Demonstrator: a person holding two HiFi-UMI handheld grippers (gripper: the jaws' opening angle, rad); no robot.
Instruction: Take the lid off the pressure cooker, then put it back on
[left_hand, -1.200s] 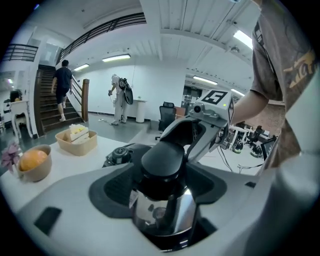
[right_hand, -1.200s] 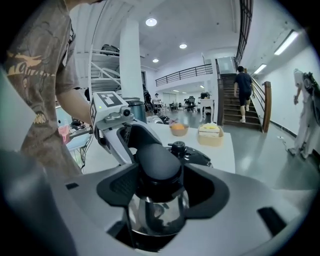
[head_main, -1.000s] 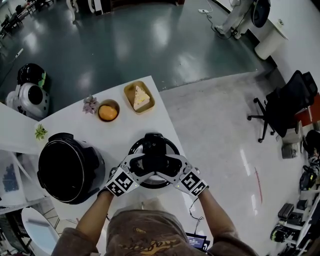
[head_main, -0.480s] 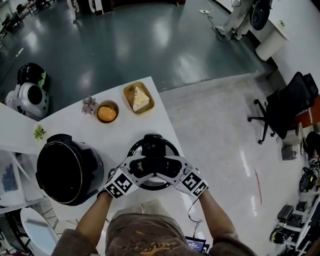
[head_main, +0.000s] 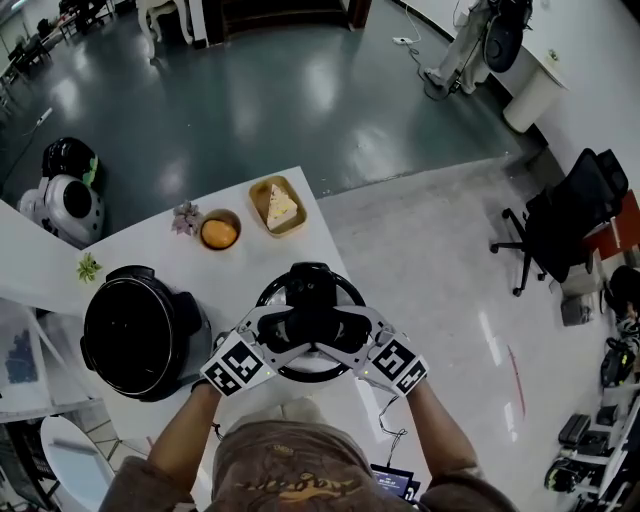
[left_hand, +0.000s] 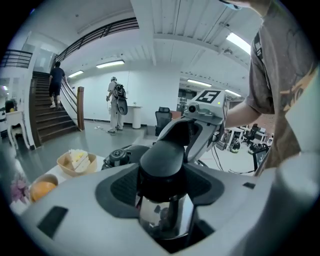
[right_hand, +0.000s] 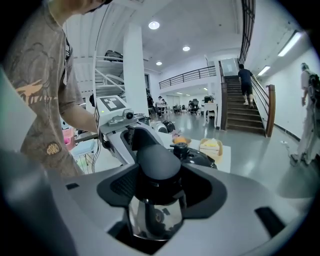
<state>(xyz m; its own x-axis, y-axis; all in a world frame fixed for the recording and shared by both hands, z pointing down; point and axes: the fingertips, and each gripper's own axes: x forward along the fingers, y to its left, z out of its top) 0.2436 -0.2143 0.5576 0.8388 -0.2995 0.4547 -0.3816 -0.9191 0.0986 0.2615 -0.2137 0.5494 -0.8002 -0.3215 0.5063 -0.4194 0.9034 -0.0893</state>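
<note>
Seen from overhead, a person works a pressure cooker lid (head_main: 300, 368) with two hand-held tools at a white surface (head_main: 150, 245). The open pot (head_main: 135, 335) stands at the left with its dark inside bare. Just right of it, and apart from it, is the lid: round, black on top, with a bright metal rim and a long black handle (head_main: 312, 290) across its middle. From above it is unclear whether the lid rests on the surface or hangs over it.

The left gripper (head_main: 288, 328) and right gripper (head_main: 340, 328) meet over the lid from either side, both clenched on the handle. The left one's jaws have just been drawing in on it.

Beyond the lid sit a small flower (head_main: 185, 217), a bowl (head_main: 220, 232) holding an orange, and a tray (head_main: 277, 205) with a slice of cake. An office chair (head_main: 565, 225) stands on the floor far right.

Only the head view shows the pot. The left gripper view shows the handle's rounded black end filling the gap between the jaws, with shiny metal beneath. It also takes in the lid's valve knob (left_hand: 117, 156), a staircase (left_hand: 47, 117) with someone climbing, and a second figure (left_hand: 116, 102) standing nearby. The right gripper view shows the same clamp from the opposite side, facing the other tool's marker cube (right_hand: 112, 104).
</note>
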